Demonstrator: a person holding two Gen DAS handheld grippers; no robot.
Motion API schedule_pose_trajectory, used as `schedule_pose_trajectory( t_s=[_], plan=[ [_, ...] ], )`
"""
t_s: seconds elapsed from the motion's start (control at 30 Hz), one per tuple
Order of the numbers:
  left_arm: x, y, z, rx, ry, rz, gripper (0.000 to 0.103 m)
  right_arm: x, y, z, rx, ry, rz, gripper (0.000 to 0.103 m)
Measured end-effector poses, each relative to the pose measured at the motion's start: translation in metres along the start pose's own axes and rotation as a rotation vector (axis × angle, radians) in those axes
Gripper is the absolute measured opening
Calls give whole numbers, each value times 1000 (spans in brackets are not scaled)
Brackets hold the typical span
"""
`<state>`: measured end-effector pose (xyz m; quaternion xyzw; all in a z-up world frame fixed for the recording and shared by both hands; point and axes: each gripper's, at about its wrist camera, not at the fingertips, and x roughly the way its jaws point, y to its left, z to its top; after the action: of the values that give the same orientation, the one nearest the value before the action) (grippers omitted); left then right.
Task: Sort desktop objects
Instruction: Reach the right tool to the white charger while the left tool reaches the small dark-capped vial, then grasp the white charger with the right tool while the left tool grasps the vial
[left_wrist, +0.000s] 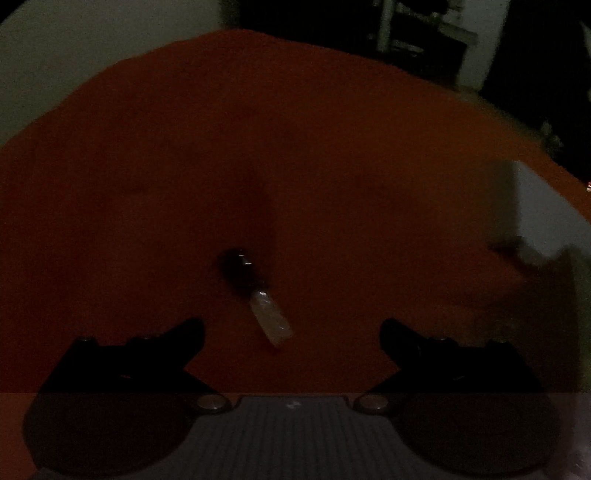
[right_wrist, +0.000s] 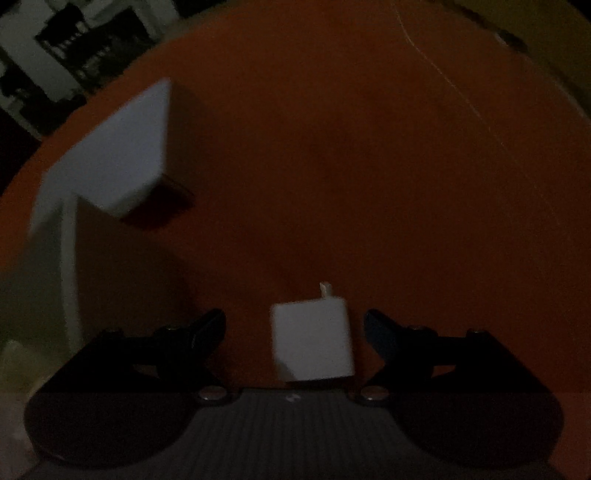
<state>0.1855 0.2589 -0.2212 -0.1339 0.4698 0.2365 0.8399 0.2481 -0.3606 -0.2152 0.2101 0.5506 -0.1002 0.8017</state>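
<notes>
Between my right tongs (right_wrist: 294, 330), on the orange bench (right_wrist: 369, 166), lies a small white charger block (right_wrist: 312, 341). It is boxy, with one pale prong at its far end, so its long axis points away from me. The fingers stand wide on both sides and do not touch it. Ahead of my left tongs (left_wrist: 291, 338), also spread open and holding nothing, lies a small thing (left_wrist: 256, 295) with a dark round head and a clear body; it runs slantwise, clear end toward me. A white box (right_wrist: 110, 155) stands further off, blurred.
</notes>
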Motion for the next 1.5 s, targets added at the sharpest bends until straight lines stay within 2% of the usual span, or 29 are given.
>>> schedule_pose_trajectory(
  t_s=[0.1, 0.3, 0.37, 0.47, 0.5, 0.67, 0.7, 0.73, 0.8, 0.83, 0.87, 0.9, 0.97, 1.07, 1.17, 1.3, 1.33, 1.37, 1.43, 1.5],
  plan=[
    [25, 2, -4, -26, 31, 39, 103, 17, -1, -9, -57, -2, -71, 84],
    [55, -5, -1, 16, 27, 79, 103, 38, 10, -18, -112, -30, -113, 85],
    [59, -5, 0, 9, 21, 78, 103, 40, 11, -20, -126, -40, -118, 82],
    [63, -3, 3, -30, 1, 68, 103, 38, 6, -20, -111, -54, -99, 72],
    [64, -1, 5, -52, -8, 64, 103, 36, 6, -20, -103, -57, -86, 62],
    [65, 5, 16, -188, -24, 24, 102, 39, 6, -28, -98, -57, -64, 60],
    [66, 5, 16, -188, -23, 25, 93, 39, 7, -28, -92, -57, -66, 60],
    [67, 3, 16, -186, -17, 28, 77, 39, 8, -27, -86, -57, -69, 60],
    [67, 1, 17, -180, -12, 26, 64, 37, 10, -27, -76, -57, -75, 59],
    [66, 0, 18, -174, -15, 19, 50, 34, 12, -28, -73, -57, -80, 59],
    [65, -1, 20, -169, -18, 11, 43, 31, 13, -28, -70, -57, -82, 59],
    [63, -2, 21, -165, -11, -9, 29, 30, 14, -27, -65, -57, -83, 59],
    [60, -2, 22, -156, 6, -56, 23, 28, 14, -27, -54, -54, -81, 59],
    [57, -12, 24, -120, 18, -73, 17, 28, 14, -28, -40, -46, -73, 59],
    [54, -7, 29, -168, 22, -99, 17, 28, 14, -30, -34, -44, -68, 59],
    [43, -9, 40, -173, 0, -120, 17, 30, 14, -27, -24, -43, -63, 59],
    [41, -9, 44, -170, -1, -124, 25, 30, 14, -27, -26, -41, -63, 59],
    [39, -8, 45, -177, -3, -137, 39, 30, 15, -27, -27, -41, -64, 59],
    [38, 2, 49, -227, -26, -160, 57, 29, 15, -28, -24, -42, -65, 59],
    [44, 6, 52, -246, -17, -157, 59, 28, 15, -30, -22, -42, -65, 59]
  ],
)
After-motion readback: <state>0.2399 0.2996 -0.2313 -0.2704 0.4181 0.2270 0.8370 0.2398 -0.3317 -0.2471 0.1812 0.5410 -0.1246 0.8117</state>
